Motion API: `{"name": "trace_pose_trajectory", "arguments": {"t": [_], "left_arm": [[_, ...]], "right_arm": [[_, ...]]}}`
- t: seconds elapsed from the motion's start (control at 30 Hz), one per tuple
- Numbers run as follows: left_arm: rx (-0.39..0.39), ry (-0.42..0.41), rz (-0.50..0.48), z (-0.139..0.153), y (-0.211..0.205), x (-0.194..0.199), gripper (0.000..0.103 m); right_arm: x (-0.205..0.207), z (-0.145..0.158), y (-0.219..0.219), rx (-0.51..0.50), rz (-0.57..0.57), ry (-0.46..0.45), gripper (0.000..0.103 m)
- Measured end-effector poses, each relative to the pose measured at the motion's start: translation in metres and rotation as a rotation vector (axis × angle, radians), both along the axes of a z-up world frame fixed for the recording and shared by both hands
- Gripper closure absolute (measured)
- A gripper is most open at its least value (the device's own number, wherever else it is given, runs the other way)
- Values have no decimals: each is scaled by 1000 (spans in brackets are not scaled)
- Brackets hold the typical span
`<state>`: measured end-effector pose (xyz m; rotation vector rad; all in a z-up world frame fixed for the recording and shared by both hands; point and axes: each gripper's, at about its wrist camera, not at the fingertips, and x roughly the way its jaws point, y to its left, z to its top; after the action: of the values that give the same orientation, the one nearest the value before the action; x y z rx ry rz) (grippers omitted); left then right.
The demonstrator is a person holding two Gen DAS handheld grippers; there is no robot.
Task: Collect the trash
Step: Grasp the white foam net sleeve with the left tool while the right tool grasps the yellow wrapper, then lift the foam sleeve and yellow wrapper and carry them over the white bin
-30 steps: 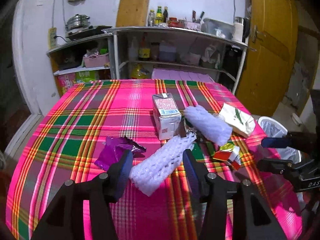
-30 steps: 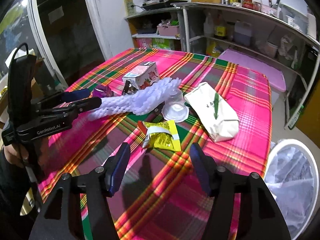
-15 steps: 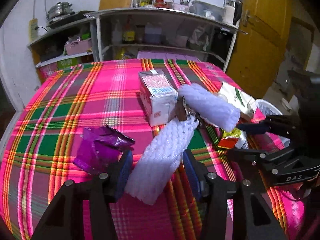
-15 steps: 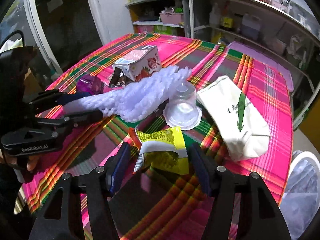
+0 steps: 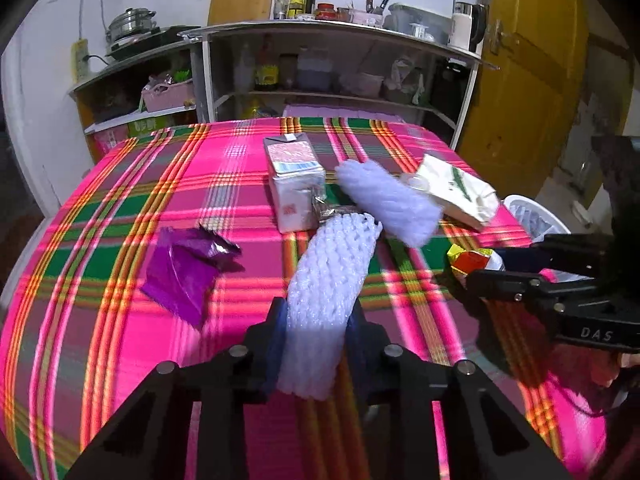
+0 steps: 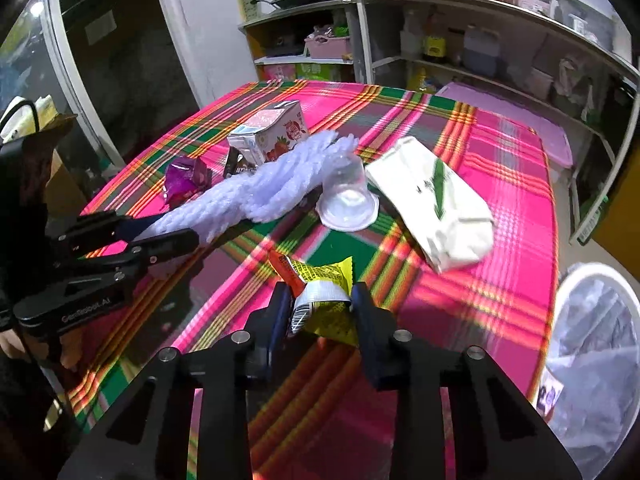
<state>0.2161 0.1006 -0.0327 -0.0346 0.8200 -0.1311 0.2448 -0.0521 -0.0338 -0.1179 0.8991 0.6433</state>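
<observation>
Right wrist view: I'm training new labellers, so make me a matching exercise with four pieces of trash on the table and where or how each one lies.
Things:
1. foam fruit net
2. yellow snack wrapper
3. clear plastic cup
4. purple wrapper

States:
A. lying on its side between the foam nets and the white paper bag
B. between the right gripper's jaws
C. loose on the cloth, near the milk carton
D. between the left gripper's jaws

Pairs: 1-D, 2-B, 3-A, 4-C
</observation>
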Motion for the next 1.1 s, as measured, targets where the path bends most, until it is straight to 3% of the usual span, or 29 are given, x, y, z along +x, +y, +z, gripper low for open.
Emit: {"name": "trace_pose_trajectory", "arguments": {"t": [0.27,0.63,1.1], "left_arm": [[-66,-46,16,17,-23,-44,75],[-126,-72,-37,37,-79,-84,75],[-116,-92,-126,51,-133,-105,75]], "right_arm": [[-42,21,-42,61,-64,-30,71],[-94,42,-100,111,-155,-73,71],[-119,53,-147,140,-232,-107,71]]}}
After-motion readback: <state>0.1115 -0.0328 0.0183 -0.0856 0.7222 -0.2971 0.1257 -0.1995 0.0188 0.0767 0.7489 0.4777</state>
